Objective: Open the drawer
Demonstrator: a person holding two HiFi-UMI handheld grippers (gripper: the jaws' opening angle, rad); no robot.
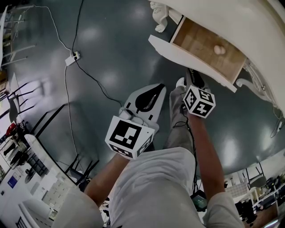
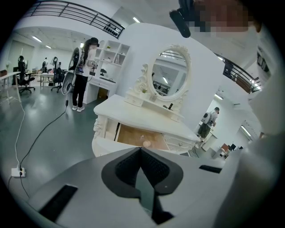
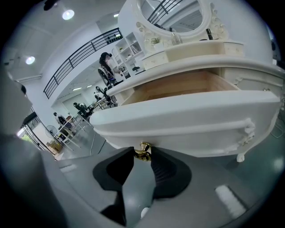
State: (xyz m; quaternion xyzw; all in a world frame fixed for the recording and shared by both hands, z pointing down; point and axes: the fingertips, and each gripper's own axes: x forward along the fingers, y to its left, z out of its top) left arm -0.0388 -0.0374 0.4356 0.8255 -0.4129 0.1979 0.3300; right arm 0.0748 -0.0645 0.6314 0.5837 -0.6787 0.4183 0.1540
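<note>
A glossy dark grey floor [image 1: 111, 44] fills the head view, with a cable [image 1: 89, 75] trailing across its upper left. At the upper right the white dressing table [image 1: 249, 26] has its drawer [image 1: 196, 58] standing out, a small pale round thing [image 1: 219, 50] on its wooden bottom. My right gripper [image 3: 143, 155] clamps the drawer's brass knob [image 3: 143, 150]; my left gripper [image 2: 140, 153], at lower centre, is closed on nothing

Dark glossy floor [image 1: 111, 40] spreads beyond the left hand-held gripper [image 1: 153, 93]; a black cable [image 1: 91, 78] and white power strip [image 1: 72, 58] lie to its left; ahead of it, leftward, white shelves [image 2: 109, 53] stand; a railing [image 2: 75, 11] runs high above; ceiling lights [image 3: 67, 14] glow.
</note>
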